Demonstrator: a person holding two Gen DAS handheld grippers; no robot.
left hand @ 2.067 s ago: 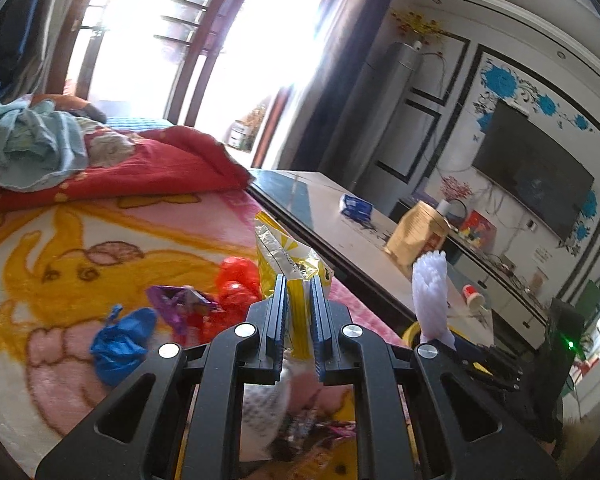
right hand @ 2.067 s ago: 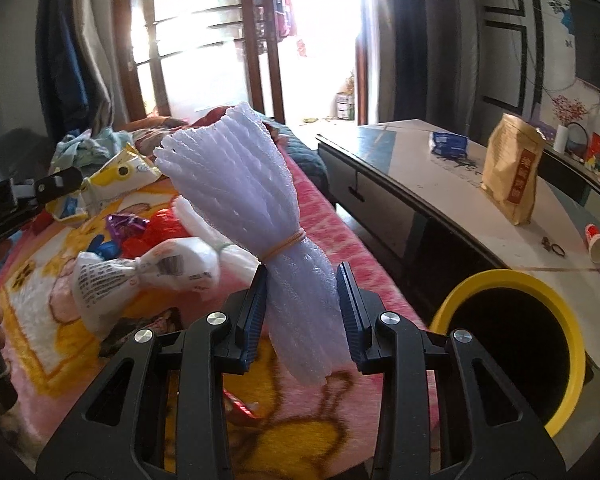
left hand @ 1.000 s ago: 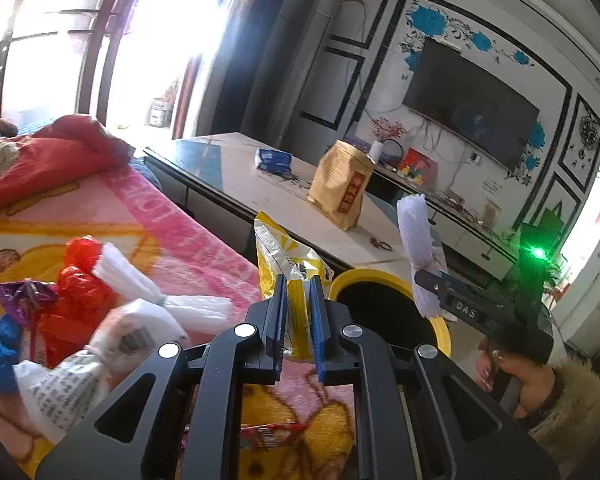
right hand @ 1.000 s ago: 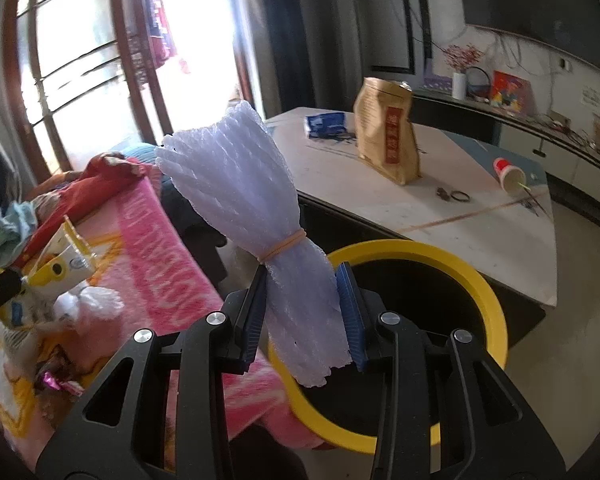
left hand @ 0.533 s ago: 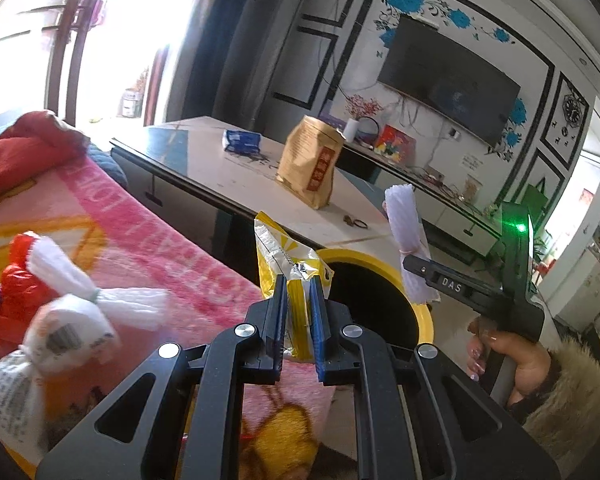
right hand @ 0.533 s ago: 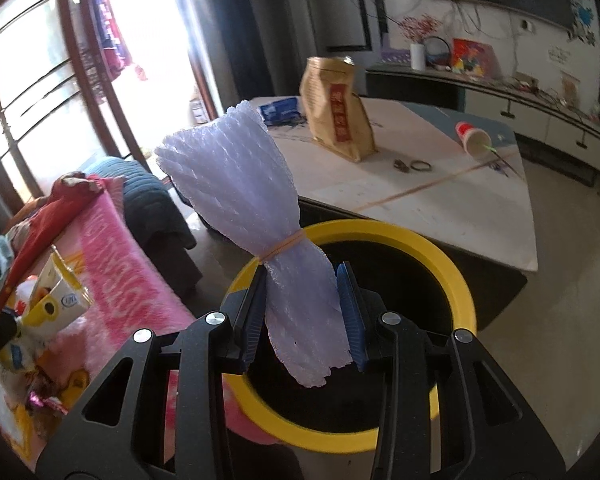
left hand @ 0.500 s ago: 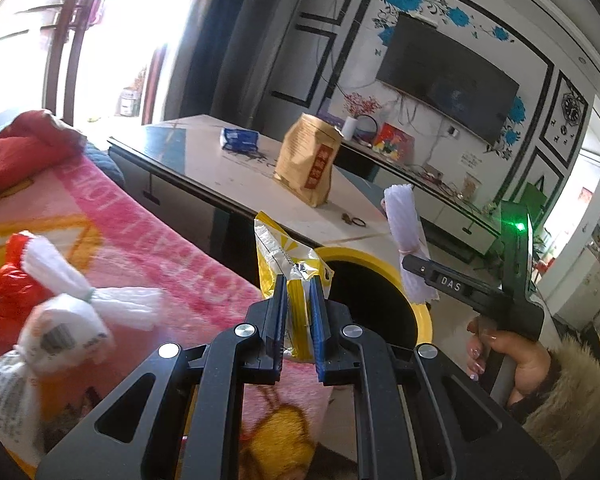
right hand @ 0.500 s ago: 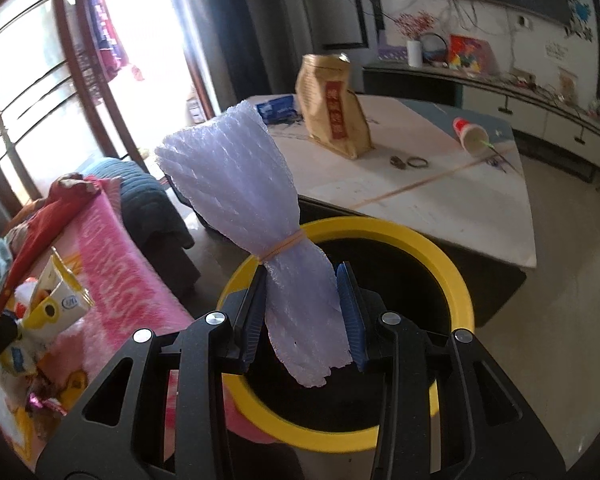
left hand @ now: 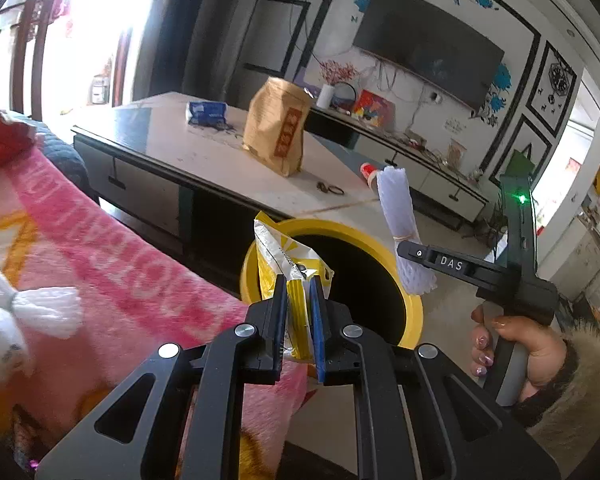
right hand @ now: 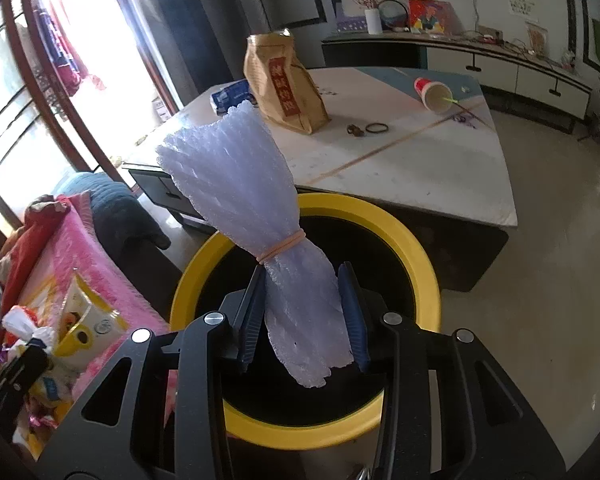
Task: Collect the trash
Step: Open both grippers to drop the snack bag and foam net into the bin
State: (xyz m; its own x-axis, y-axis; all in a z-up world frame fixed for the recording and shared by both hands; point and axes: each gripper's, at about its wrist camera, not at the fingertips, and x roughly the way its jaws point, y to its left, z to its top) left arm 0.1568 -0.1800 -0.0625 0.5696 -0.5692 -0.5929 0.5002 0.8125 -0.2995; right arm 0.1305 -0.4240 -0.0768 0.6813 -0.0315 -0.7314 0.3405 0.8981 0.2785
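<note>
My left gripper (left hand: pixel 298 284) is shut on a yellow snack wrapper (left hand: pixel 278 252), held over the edge of the pink blanket beside the bin. In the right wrist view the same wrapper (right hand: pixel 80 328) shows at the lower left. My right gripper (right hand: pixel 302 276) is shut on a white foam net bundle (right hand: pixel 236 168) tied with a rubber band. The bundle hangs above the dark mouth of the yellow-rimmed bin (right hand: pixel 420 256). The left wrist view shows the bin (left hand: pixel 414 312), the foam net (left hand: pixel 396 200) and the hand (left hand: pixel 540 344) holding the right gripper.
A low table (left hand: pixel 220 160) behind the bin carries a brown paper bag (left hand: pixel 278 132), a blue packet (left hand: pixel 206 112) and a tipped paper cup (right hand: pixel 432 92). The pink blanket (left hand: pixel 120 264) on the left holds a tied white bag (left hand: pixel 44 308). Pale floor lies to the right.
Both grippers have swung from the blanket toward the bin and tipped downward. The foam net now hangs over the bin's mouth, and the wrapper has come up to its rim. Both grips are unchanged.
</note>
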